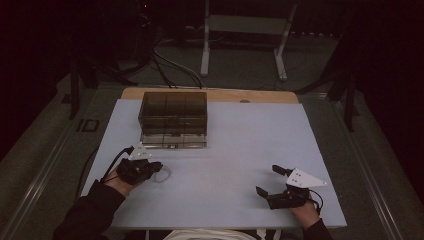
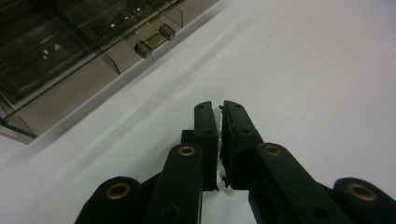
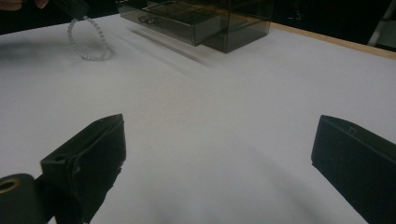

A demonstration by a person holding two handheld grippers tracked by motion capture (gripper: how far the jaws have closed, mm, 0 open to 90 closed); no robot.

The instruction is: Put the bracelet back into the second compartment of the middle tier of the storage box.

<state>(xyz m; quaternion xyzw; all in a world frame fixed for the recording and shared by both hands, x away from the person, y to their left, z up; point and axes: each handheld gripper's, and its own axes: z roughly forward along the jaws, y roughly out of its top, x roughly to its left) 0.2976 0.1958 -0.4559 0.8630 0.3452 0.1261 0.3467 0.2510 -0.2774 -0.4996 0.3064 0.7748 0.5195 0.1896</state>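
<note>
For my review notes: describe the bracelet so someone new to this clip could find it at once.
Start at the smoky clear drawer box at the back left of the white table. In front of it is the left gripper, shut on the bracelet. It is a loop of pale beads hanging from the jaws, the only small loose thing on the table.

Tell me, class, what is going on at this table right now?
A person sits at a white table with a gripper in each hand. The left gripper is shut on a clear beaded bracelet, which hangs from it as a loop with its lower end at the tabletop. Just beyond stands a smoky transparent drawer box with its bottom drawer pulled partly out. The right gripper rests at the near right of the table, jaws wide open, holding nothing.
</note>
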